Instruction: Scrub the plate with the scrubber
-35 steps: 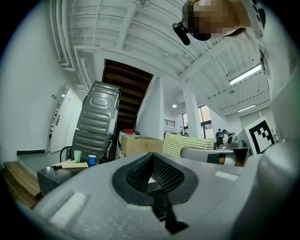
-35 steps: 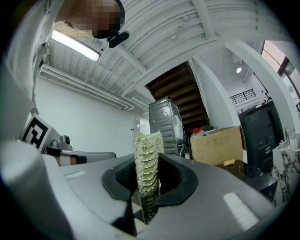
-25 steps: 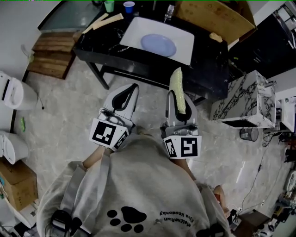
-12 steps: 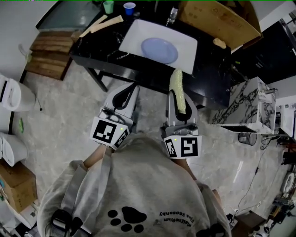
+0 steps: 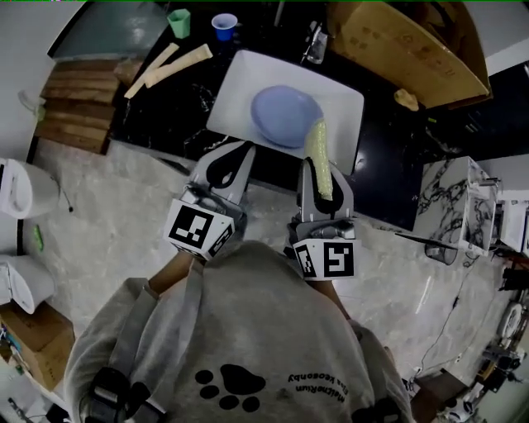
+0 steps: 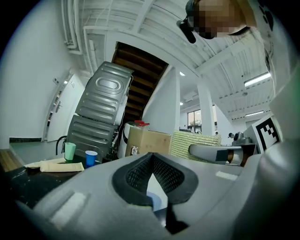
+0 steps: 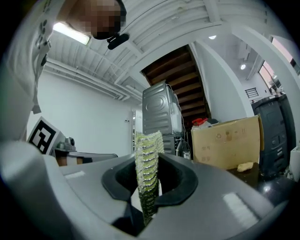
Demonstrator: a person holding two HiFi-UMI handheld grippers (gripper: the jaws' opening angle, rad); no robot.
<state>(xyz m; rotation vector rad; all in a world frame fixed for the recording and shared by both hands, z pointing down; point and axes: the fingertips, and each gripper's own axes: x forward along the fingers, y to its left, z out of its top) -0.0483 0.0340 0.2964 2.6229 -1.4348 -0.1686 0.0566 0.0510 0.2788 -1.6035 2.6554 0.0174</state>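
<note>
Plate [image 5: 283, 113] in basin [image 5: 345, 101]. Right gripper [image 5: 321, 178] at plate's near edge, pointing forward, jaws clamped on scrubber [image 5: 317, 144], whose tip overlaps plate rim. Left gripper [image 5: 225, 169] near plate's left, jaws together, empty.

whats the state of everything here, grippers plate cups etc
left gripper: shut, empty
right gripper: shut on scrubber
scrubber: clamped, sticking out past the gripper tips
plate: lying flat in the sink
blue cup: upright
green cup: upright

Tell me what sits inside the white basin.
A blue plate lies in the white basin. The scrubber in the right gripper hides the plate's right edge and some basin floor from the head view.
</note>
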